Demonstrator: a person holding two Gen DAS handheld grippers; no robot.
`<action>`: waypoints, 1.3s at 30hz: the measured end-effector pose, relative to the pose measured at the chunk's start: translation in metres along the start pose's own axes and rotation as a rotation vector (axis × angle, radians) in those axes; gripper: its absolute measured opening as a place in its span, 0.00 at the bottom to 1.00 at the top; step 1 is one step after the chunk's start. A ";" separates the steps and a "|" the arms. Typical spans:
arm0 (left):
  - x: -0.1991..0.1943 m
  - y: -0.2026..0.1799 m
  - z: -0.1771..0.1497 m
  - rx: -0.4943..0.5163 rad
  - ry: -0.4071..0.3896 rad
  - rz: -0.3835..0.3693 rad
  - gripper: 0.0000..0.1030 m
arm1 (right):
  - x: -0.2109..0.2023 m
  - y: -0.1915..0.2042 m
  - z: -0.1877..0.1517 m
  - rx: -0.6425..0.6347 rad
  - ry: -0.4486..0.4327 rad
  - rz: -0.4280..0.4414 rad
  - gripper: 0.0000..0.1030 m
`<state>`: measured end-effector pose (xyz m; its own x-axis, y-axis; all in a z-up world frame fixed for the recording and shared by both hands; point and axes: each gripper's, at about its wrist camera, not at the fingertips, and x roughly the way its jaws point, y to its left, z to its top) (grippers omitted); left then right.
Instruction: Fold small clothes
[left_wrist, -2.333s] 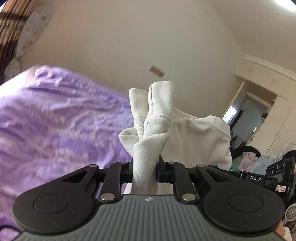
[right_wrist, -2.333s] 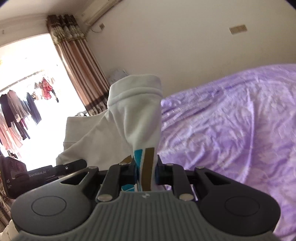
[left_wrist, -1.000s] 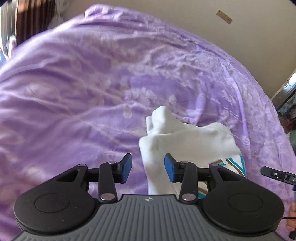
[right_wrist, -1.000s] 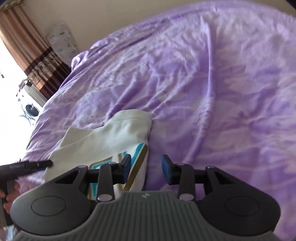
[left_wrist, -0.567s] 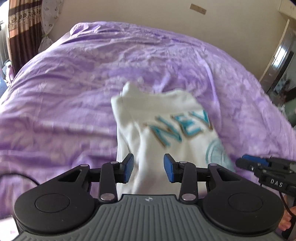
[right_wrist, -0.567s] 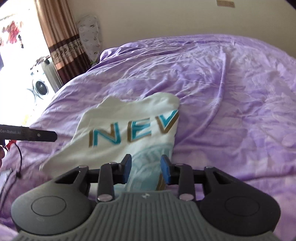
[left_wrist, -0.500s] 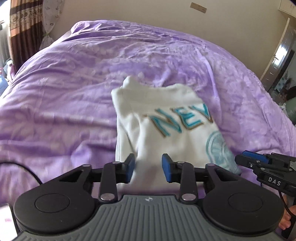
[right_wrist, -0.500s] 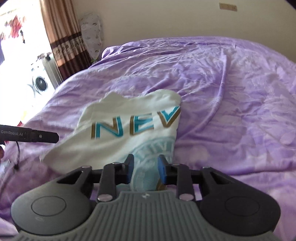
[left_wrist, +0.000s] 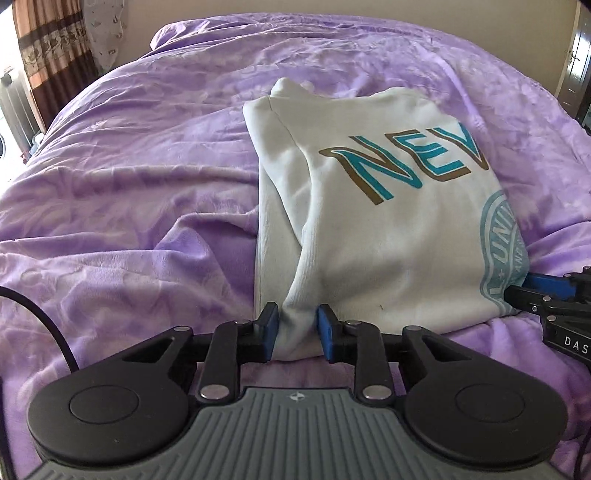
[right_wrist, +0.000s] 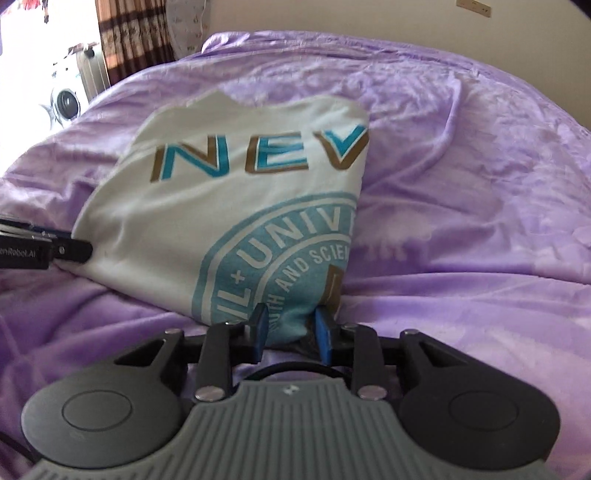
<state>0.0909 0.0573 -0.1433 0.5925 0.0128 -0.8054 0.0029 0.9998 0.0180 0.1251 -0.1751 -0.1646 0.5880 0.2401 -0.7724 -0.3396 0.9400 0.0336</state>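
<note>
Since the moment before, both grippers had dropped from above the sweatshirt's far end to its near hem. The left gripper (left_wrist: 294, 328) was closing, its jaws narrow, a bunched fold of the white sweatshirt (left_wrist: 376, 236) between the blue pads. The right gripper (right_wrist: 290, 330) pinched the near right corner. Beyond them the print read "NEV" above a teal "UNIV" seal. The sweatshirt lay folded on the purple bedspread (right_wrist: 461, 192).
</note>
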 end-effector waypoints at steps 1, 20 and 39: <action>0.000 -0.001 -0.001 0.007 -0.005 0.003 0.31 | 0.003 0.002 -0.001 -0.010 0.001 -0.007 0.23; -0.122 -0.012 0.008 -0.027 -0.308 0.037 0.54 | -0.090 0.014 0.024 0.012 -0.204 -0.068 0.57; -0.151 -0.042 -0.026 0.039 -0.278 0.142 0.90 | -0.173 0.066 -0.020 0.069 -0.270 -0.042 0.80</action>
<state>-0.0197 0.0140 -0.0379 0.7867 0.1431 -0.6005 -0.0684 0.9870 0.1457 -0.0137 -0.1595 -0.0410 0.7779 0.2479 -0.5775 -0.2658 0.9625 0.0551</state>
